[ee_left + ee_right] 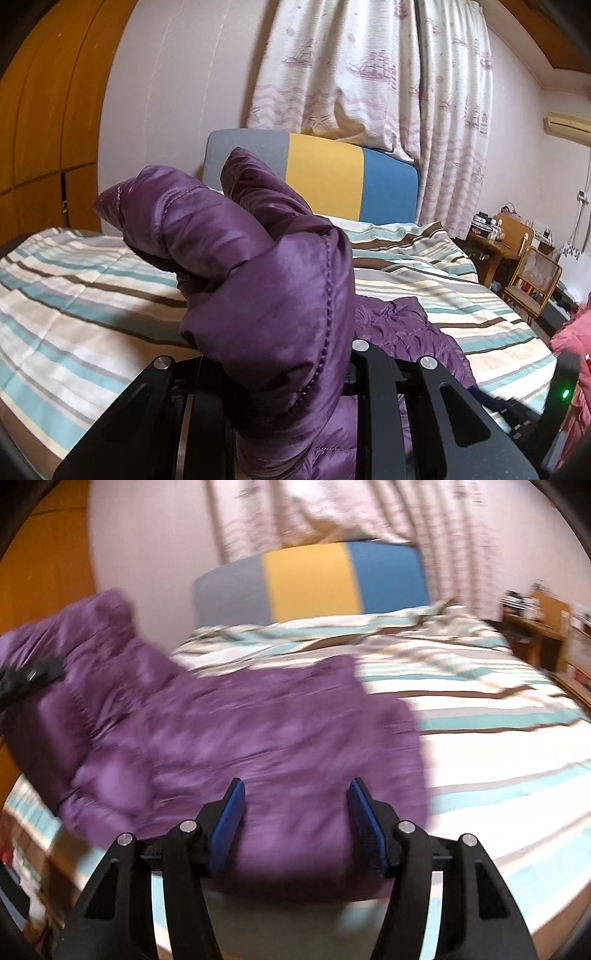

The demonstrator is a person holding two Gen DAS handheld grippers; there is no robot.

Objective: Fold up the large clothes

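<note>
- The left gripper was clamped on a thick bunched fold of the purple quilted jacket, which rose between its fingers and hid the pads.
- That lifted fold bulged up and ahead of the left gripper, curling away to its left, while more of the jacket lay just beyond and to its right on the bed.
- The right gripper stood with its jaws apart, nothing pressed between the blue pads; the jacket lay directly ahead of it and below the gap.
- From the right gripper, the jacket spread forward and to the left, its far left part raised off the bed where a dark shape, probably the other gripper, met it; blur hid the detail.
- Under the jacket lay the striped bedcover, reaching well to the right of the right gripper.
- Beyond the bed stood a grey, yellow and blue headboard, with patterned curtains behind it.
</note>
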